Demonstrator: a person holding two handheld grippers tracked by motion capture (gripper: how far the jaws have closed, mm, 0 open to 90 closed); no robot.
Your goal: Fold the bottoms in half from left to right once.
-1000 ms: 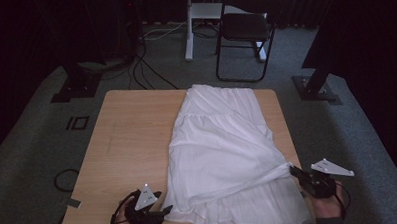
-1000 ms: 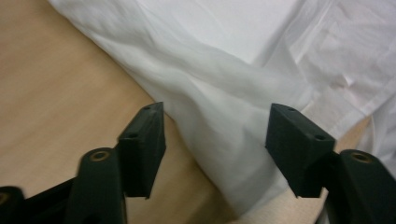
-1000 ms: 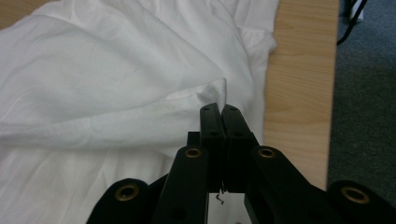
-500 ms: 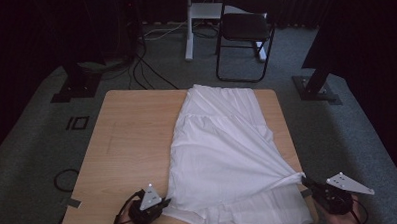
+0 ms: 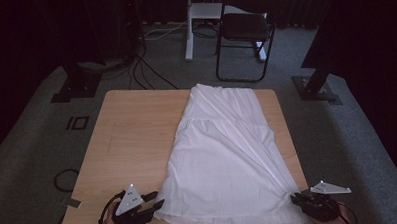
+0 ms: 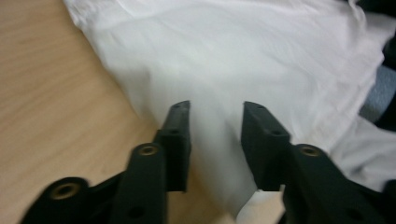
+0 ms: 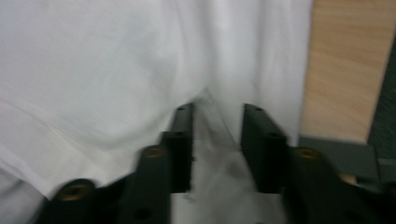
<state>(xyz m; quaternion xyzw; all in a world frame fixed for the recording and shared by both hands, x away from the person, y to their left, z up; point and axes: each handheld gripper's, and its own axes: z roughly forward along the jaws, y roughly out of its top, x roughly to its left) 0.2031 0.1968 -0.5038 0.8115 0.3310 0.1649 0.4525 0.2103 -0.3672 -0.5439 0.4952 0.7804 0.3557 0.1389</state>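
Observation:
A white garment (image 5: 228, 151) lies spread along the right half of the wooden table (image 5: 132, 129), its wide hem at the near edge. My left gripper (image 5: 154, 202) sits at the hem's near left corner. Its jaws have just been opening and stand apart in the left gripper view (image 6: 217, 109), with cloth (image 6: 243, 60) under and ahead of them, unpinched. My right gripper (image 5: 295, 199) rests at the hem's near right corner. Its jaws (image 7: 217, 112) have also just been opening, and a fold of the white cloth (image 7: 93, 70) lies loose between them.
Bare wood covers the table's left half. On the grey carpet beyond the far edge stand a black chair (image 5: 246, 30) and a white desk leg (image 5: 188, 32). Cables (image 5: 145, 69) run there. Dark stand bases (image 5: 78, 88) (image 5: 315, 88) flank the table.
The right gripper has come down and toward the near right corner, and the raised fold it held now lies flat. Both grippers have let go of the hem.

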